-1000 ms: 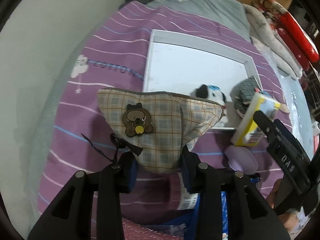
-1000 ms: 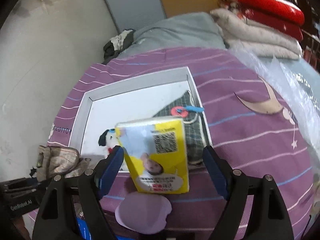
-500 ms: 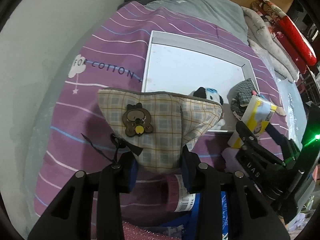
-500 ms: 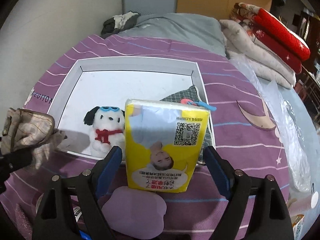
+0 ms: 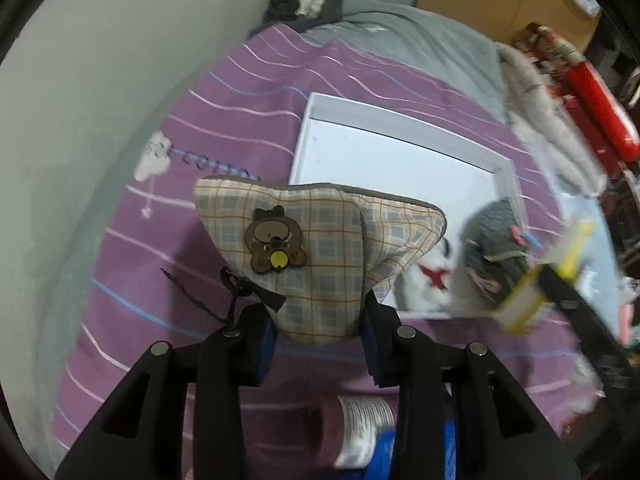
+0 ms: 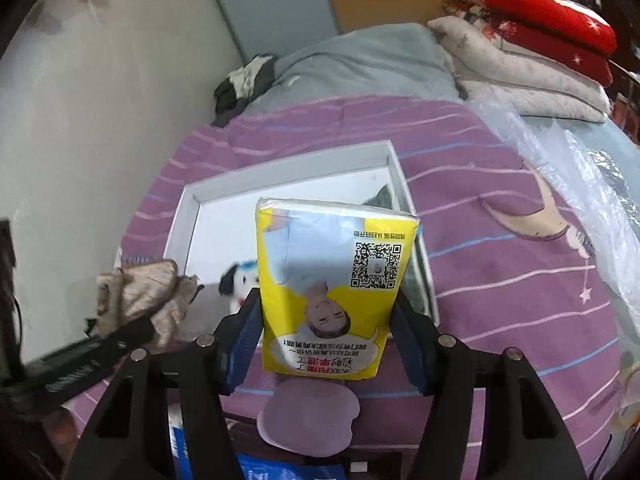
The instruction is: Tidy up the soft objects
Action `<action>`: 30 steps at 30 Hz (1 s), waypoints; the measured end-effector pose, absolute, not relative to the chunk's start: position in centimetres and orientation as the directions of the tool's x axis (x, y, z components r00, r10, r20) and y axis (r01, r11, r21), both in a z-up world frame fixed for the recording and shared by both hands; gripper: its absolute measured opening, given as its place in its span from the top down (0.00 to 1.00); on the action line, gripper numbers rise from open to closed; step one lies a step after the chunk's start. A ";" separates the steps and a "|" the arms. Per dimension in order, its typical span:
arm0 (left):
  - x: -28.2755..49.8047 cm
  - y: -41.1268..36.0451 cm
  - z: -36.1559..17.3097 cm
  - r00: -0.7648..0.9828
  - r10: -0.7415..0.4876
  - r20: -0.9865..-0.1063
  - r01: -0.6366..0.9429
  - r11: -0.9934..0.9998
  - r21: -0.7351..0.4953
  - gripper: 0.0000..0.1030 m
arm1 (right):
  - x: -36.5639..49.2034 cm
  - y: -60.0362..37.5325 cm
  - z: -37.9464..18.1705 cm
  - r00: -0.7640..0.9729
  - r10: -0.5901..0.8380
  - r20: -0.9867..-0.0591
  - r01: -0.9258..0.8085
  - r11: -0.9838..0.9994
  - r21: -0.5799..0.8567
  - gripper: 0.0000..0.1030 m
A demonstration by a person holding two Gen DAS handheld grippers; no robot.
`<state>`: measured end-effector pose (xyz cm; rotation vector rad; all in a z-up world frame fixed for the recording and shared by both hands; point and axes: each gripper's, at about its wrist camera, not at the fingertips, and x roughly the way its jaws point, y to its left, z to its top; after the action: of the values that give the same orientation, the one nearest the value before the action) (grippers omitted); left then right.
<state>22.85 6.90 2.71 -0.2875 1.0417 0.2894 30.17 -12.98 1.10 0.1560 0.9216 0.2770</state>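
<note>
My left gripper (image 5: 318,330) is shut on a beige plaid pouch (image 5: 320,248) with a brown bear badge, held above the purple striped bedcover just before a white tray (image 5: 404,128). My right gripper (image 6: 326,338) is shut on a yellow tissue pack (image 6: 332,280), held over the tray's near edge (image 6: 288,168). In the tray lie a white plush dog (image 6: 236,284) with a red scarf and a grey plaid pouch (image 5: 496,240). The plaid pouch also shows at the left in the right wrist view (image 6: 140,296). The tissue pack shows blurred at the right in the left wrist view (image 5: 536,284).
A lilac soft pad (image 6: 308,416) lies on the bedcover below the tissue pack. A grey blanket (image 6: 360,60) and folded red and white quilts (image 6: 532,40) lie beyond the tray. Clear plastic wrap (image 6: 580,168) lies at the right. A wall runs along the left.
Both grippers have shifted over the bed while keeping their loads. The right gripper with the tissue pack has moved closer over the tray's near right corner; the view is blurred by motion.
</note>
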 end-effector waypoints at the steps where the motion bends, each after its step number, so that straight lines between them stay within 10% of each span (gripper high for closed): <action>1: 23.5 6.5 2.6 0.463 0.136 -0.876 -0.378 0.924 -0.057 0.63 | 30.4 -13.1 1.6 0.574 0.302 -0.762 -0.155 0.953 0.260 0.41; 11: 27.4 2.9 -1.2 0.325 0.326 -0.888 -0.372 0.907 0.197 0.63 | 33.2 -12.8 9.7 0.679 0.246 -0.692 -0.083 0.962 0.260 0.41; 30: 28.1 4.1 -3.6 0.358 0.073 -0.931 -0.307 0.951 -0.043 0.62 | 33.6 -13.9 2.5 0.600 0.348 -0.720 -0.076 0.921 0.381 0.40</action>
<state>28.12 4.11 -3.60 -0.2245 1.1822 0.2478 33.64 -13.92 2.48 0.3285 0.8976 0.2511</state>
